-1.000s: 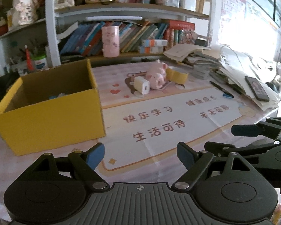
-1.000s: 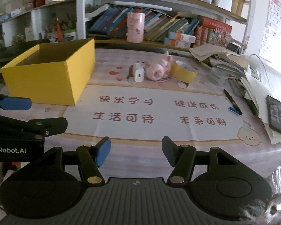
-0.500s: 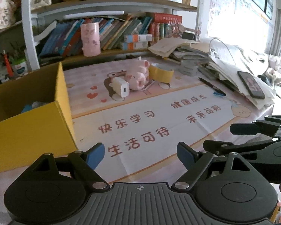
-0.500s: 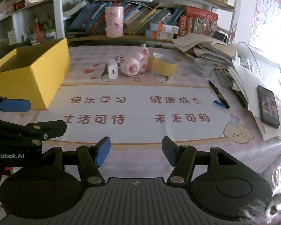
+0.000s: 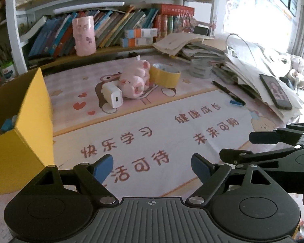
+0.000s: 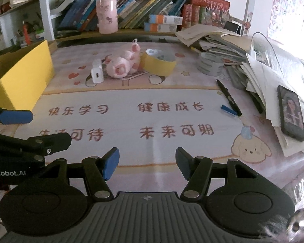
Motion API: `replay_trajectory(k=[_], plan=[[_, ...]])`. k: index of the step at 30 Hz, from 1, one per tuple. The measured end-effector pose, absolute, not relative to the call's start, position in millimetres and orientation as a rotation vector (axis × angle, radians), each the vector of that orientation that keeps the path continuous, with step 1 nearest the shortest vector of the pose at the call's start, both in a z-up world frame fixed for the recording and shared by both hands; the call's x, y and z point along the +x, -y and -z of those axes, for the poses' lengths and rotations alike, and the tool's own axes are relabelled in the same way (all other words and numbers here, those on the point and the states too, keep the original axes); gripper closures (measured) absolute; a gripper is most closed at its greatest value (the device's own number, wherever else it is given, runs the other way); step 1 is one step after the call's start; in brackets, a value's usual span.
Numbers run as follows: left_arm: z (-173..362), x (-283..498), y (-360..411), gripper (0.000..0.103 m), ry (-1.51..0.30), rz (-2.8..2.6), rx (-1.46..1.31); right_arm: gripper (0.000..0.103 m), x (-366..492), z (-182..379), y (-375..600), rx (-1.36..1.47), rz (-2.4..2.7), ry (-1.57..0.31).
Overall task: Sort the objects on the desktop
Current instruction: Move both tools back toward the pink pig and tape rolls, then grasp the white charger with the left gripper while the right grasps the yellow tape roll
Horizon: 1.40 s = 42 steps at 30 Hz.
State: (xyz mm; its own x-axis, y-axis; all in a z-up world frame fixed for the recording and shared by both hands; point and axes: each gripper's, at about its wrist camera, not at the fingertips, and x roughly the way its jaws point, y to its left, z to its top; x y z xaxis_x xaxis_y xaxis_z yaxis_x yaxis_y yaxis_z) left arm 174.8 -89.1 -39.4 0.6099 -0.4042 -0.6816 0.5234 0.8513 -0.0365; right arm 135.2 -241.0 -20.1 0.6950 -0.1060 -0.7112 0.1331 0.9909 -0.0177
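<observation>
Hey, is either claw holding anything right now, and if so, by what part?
Nothing is held. The left claw and the right claw are both open and empty above the desk mat.

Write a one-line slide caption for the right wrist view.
Open right tool faces charger, plush pig and tape roll.

Both cams sit low over the near edge of the desk mat, looking forward along their own fingers toward the bookshelf at the back. The left one sits further left and angles a bit right, so the yellow box looms close on its left side. The right one faces straighter on. They share the pink plush pig, white charger, tape roll and phone, and each catches the other gripper at its edge.
</observation>
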Motion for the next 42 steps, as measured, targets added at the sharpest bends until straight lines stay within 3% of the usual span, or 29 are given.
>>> replay_trajectory(k=[28, 36, 40, 42], plan=[[41, 277, 155, 0.016, -0.756, 0.246, 0.079, 0.033, 262, 31, 339, 0.096, -0.02, -0.789], [47, 306, 168, 0.017, -0.756, 0.194, 0.099, 0.023, 307, 34, 359, 0.102, -0.042, -0.776], [53, 323, 167, 0.019, -0.771, 0.155, 0.085, 0.02, 327, 38, 365, 0.109, -0.068, -0.781], [56, 333, 165, 0.027, -0.781, 0.127, 0.08, 0.018, 338, 41, 365, 0.108, -0.08, -0.786]])
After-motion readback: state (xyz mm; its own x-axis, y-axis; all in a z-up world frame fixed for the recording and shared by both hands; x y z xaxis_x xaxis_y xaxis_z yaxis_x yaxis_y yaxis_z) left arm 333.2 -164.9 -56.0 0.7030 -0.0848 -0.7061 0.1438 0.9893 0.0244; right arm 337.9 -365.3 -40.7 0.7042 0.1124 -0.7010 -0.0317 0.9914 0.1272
